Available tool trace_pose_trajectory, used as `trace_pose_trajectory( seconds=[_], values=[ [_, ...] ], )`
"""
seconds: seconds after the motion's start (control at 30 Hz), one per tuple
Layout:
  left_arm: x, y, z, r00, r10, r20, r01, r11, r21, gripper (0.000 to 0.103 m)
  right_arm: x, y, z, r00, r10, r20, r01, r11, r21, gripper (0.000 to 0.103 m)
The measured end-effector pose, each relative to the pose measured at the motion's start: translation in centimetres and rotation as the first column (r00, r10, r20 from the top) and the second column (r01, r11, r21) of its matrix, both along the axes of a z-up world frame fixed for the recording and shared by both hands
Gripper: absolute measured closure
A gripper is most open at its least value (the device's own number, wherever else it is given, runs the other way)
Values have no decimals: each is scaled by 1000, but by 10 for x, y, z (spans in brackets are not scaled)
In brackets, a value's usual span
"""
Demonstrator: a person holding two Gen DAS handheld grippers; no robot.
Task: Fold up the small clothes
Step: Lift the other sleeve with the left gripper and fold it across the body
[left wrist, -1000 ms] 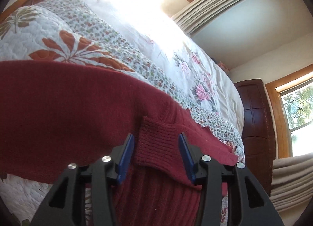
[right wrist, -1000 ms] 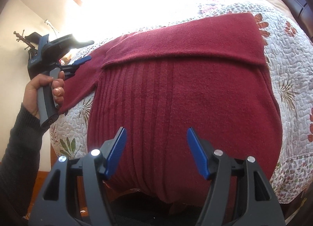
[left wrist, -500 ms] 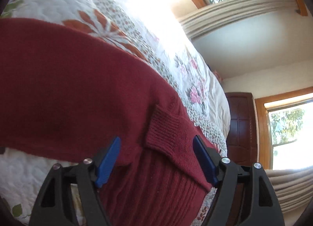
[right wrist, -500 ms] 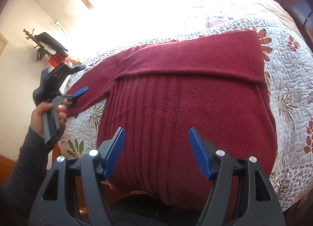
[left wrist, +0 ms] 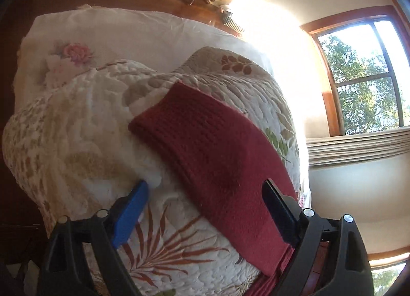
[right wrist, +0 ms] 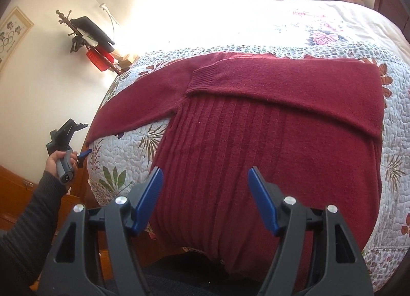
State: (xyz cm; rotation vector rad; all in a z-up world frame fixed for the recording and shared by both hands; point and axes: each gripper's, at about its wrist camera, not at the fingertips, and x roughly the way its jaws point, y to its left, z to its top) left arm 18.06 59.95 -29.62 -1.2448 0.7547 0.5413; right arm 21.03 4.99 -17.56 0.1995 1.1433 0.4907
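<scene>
- The dark red knitted sweater (right wrist: 269, 147) is laid flat on a floral quilt (right wrist: 123, 165) covering a bed; one sleeve (right wrist: 287, 83) is folded across the chest, the other sleeve (left wrist: 217, 157) is stretched out toward the bed's left edge.
- The sweater's hem is seen draped over the near edge of the bed, and its lowest part is cut off behind the right gripper (right wrist: 205, 188).
- In the left wrist view only the outstretched sleeve and its ribbed cuff are shown; the sweater's body is out of frame.
- The far part of the bed is washed out by glare from the window (left wrist: 358, 75).
- The left gripper (left wrist: 205, 193) is spread wide and holds nothing; the sleeve lies between its fingers, whether touched cannot be told.
- The right gripper is likewise spread wide, empty, above the ribbed body.
- Compared with half a second ago, the left gripper has been swung from the folded cuff to the outstretched sleeve, and is seen lower, beside the bed's corner, held by a hand (right wrist: 55, 162) in a dark sleeve.
</scene>
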Motion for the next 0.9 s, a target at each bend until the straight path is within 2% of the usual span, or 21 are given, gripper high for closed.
trace_pose_trajectory(
  seconds=[0.03,0.07,0.1,0.13,0.2,0.27,0.33,0.4,0.47,0.5,0.57,0.63,0.73,0.9],
  values=[
    [2,1,3,1000,2,2,-2,1000,21,19,-2,-2,1,1000,-10,4,10,1000,-3,34],
    [7,0,8,1000,-15,-5,15,999,50,56,-3,-7,1,1000,-25,5,25,1000,-2,33],
    [8,8,10,999,-32,-25,34,997,64,74,-5,-14,1,999,-42,2,42,999,-1,33],
    [9,8,14,999,-26,-28,28,997,73,96,-6,-19,0,998,-60,-2,60,998,0,33],
    [4,10,26,1000,-22,3,22,995,99,95,-9,-33,0,996,-92,-7,92,996,3,33],
    [10,1,55,998,-45,48,37,988,148,96,-12,-47,0,993,-122,-5,122,993,5,33],
    [22,-20,94,989,-110,101,85,971,225,96,-15,-61,-1,988,-152,-8,152,988,13,33],
    [42,-50,140,964,-212,158,156,938,309,96,-17,-75,-3,983,-182,-16,183,983,27,33],
    [62,-91,188,920,-328,215,226,891,393,96,-19,-87,-5,978,-208,-27,209,977,41,33],
    [73,-115,211,891,-390,231,262,859,439,96,-20,-93,-6,975,-220,-32,221,974,47,33],
    [93,-166,248,824,-509,248,329,787,522,96,-22,-106,-8,969,-244,-40,246,967,62,33],
    [112,-219,274,756,-610,238,388,710,587,96,-24,-120,-9,962,-268,-45,271,959,77,33],
    [140,-293,287,661,-725,194,471,602,645,96,-28,-141,-9,951,-305,-46,308,947,89,33],
    [177,-403,264,517,-851,92,613,443,655,96,-40,-180,-13,925,-376,-55,380,920,94,33]
  ],
)
